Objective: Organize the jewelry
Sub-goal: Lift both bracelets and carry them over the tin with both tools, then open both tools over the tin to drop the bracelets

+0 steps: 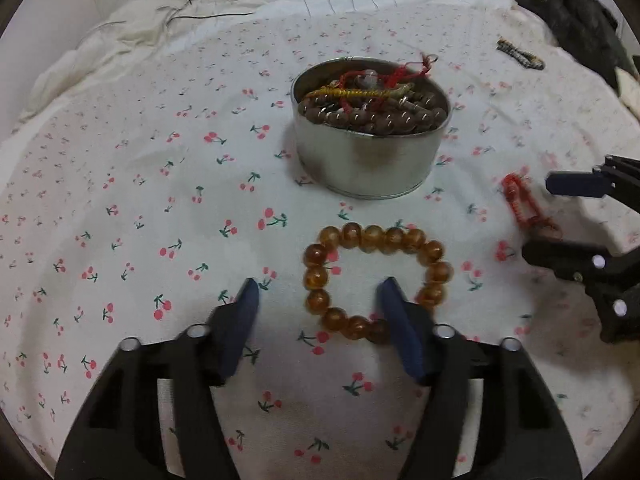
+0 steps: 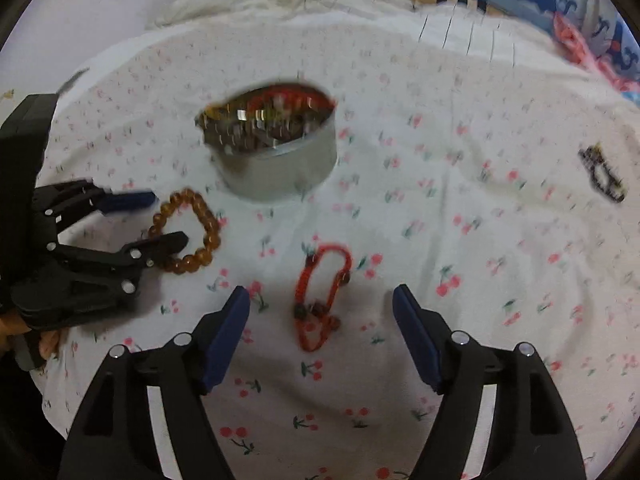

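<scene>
An amber bead bracelet (image 1: 372, 276) lies flat on the cherry-print sheet. My left gripper (image 1: 318, 286) is open over its near-left part, the right finger inside the loop and the pads not pressing any bead. A red cord bracelet (image 2: 320, 296) lies stretched out between the open jaws of my right gripper (image 2: 321, 296), untouched. Behind both stands a round metal tin (image 1: 370, 156) filled with dark beads and red and yellow cords. The right gripper (image 1: 552, 216) also shows at the left wrist view's right edge beside the red cord bracelet (image 1: 524, 204). The left gripper (image 2: 168, 216) straddles the amber bracelet (image 2: 188, 232) there.
A dark braided bracelet (image 2: 604, 176) lies far right on the sheet, and it is the same dark braided bracelet (image 1: 520, 54) behind the tin to the right. Rumpled cream bedding (image 1: 132, 36) lies at the back left, dark clothing (image 1: 580, 20) at the back right.
</scene>
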